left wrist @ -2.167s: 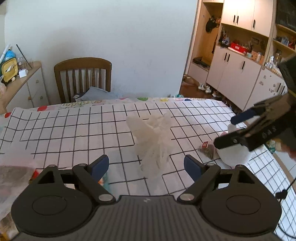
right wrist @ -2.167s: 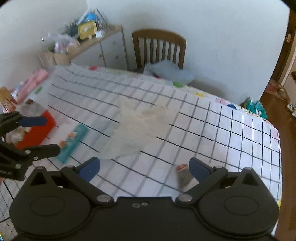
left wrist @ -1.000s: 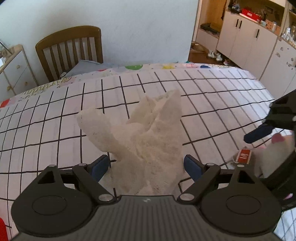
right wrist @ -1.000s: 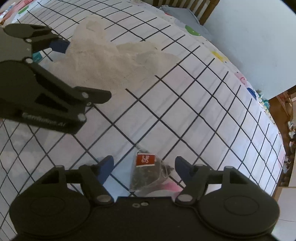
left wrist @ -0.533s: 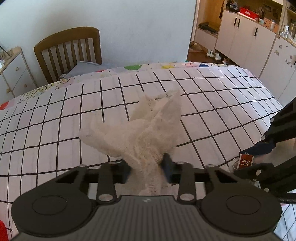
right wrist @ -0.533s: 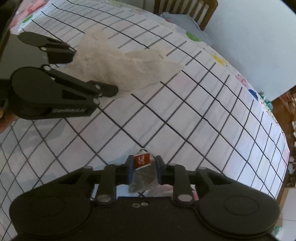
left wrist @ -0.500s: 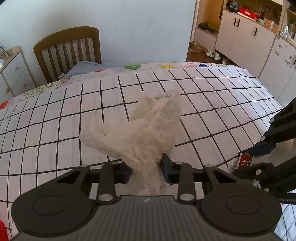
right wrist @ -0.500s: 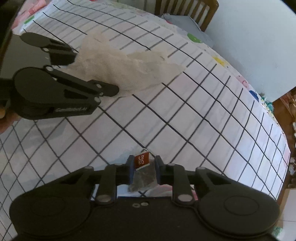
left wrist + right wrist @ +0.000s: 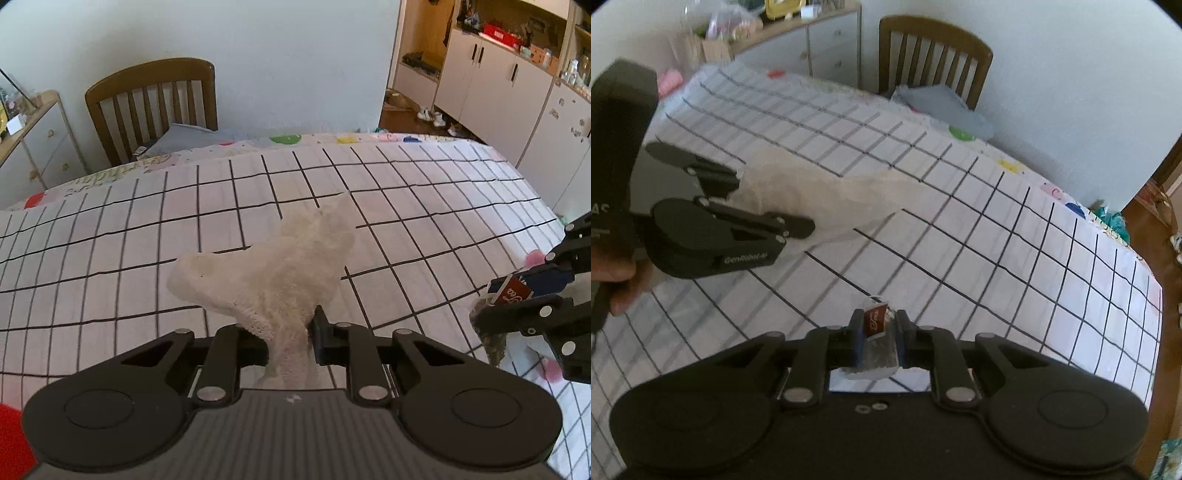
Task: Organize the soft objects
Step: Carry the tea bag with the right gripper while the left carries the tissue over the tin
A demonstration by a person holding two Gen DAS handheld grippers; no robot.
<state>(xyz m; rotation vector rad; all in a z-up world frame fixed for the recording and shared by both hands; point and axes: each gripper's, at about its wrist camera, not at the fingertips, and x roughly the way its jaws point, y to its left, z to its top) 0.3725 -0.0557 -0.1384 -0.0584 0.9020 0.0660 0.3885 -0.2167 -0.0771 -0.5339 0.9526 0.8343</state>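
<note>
My left gripper is shut on a white knitted cloth and holds it lifted off the checked tablecloth. The cloth and the left gripper also show at the left of the right wrist view. My right gripper is shut on a tea bag with a red tag, raised above the table. In the left wrist view the right gripper with the tea bag is at the right edge.
A wooden chair with a grey cushion stands at the table's far side. A drawer unit is at far left, white cupboards at far right. A pink and white soft thing lies under the right gripper. A red object is at bottom left.
Both grippers closed, the left on the cloth and the right on the tea bag. Since then both have lifted their loads off the table.
</note>
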